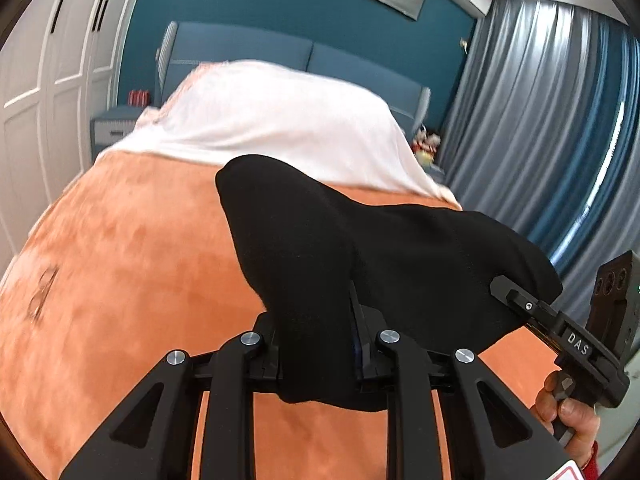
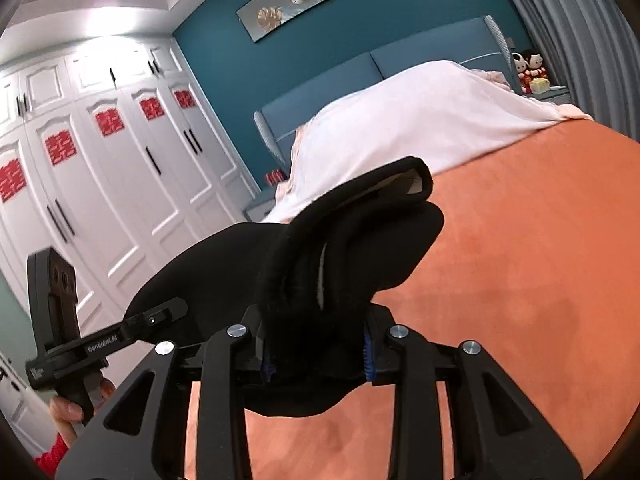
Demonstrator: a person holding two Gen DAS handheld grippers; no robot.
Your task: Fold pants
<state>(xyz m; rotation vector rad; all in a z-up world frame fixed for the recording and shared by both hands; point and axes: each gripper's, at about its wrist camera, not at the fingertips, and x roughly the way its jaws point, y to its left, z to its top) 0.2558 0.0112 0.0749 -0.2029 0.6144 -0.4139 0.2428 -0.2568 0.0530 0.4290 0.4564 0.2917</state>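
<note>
Both grippers clamp the black pants (image 1: 360, 248), lifted above the orange blanket (image 1: 132, 264) of the bed. Left gripper (image 1: 316, 344) fingers are closed on bunched cloth; right gripper (image 2: 316, 344) fingers are closed on a thick bundle, the waistband (image 2: 384, 184) curling up beyond them. The cloth spans between the two grippers. No neat fold is visible; laying flat and folding likely remain.

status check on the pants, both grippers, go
Left gripper shut on pants. Right gripper shut on pants too. Pants bunched, lifted above the orange blanket. Nothing in the way.
</note>
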